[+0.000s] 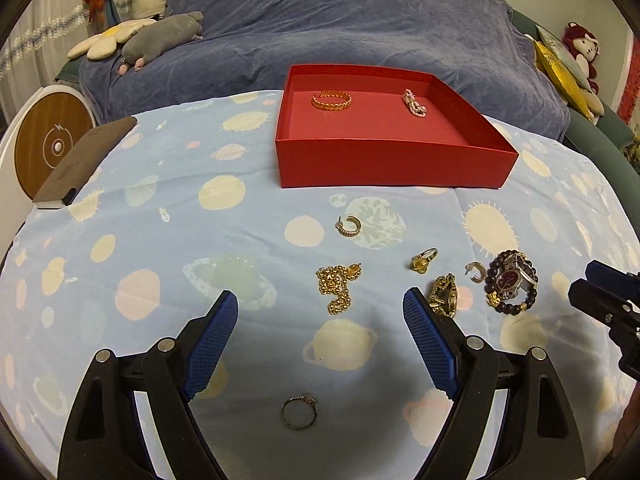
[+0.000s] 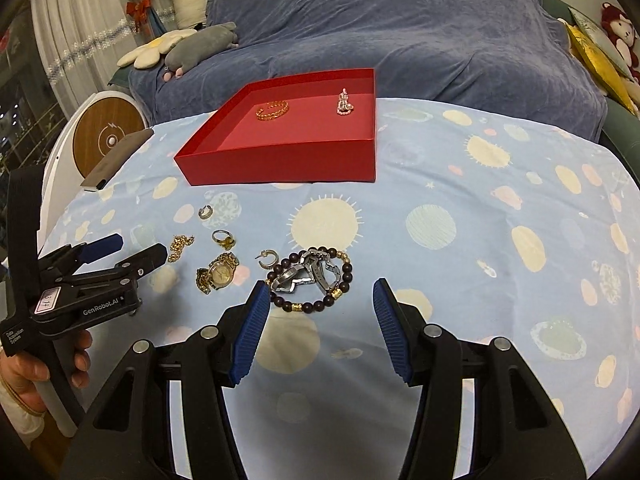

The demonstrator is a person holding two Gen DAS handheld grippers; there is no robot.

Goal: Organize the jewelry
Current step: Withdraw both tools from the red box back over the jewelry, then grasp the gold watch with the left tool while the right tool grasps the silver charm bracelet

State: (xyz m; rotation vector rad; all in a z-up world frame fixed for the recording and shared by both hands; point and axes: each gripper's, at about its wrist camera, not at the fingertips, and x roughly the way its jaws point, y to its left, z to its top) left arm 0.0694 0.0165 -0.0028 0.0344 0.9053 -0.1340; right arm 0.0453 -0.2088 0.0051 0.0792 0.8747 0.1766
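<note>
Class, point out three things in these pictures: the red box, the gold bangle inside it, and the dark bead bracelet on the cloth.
red box (image 1: 392,164): left wrist view, its front wall.
gold bangle (image 1: 332,101): left wrist view, its near band.
dark bead bracelet (image 2: 316,303): right wrist view, its near beads.

The gold watch (image 1: 443,296) is half hidden behind a finger of the left gripper (image 1: 320,334). The silver watch (image 2: 308,274) lies tangled inside the bead bracelet (image 2: 316,280), its strap hard to trace. The right gripper (image 1: 608,304) is cut off at the frame's edge. The pink beads (image 1: 415,103) in the red box (image 1: 392,164) are too small to name.
</note>
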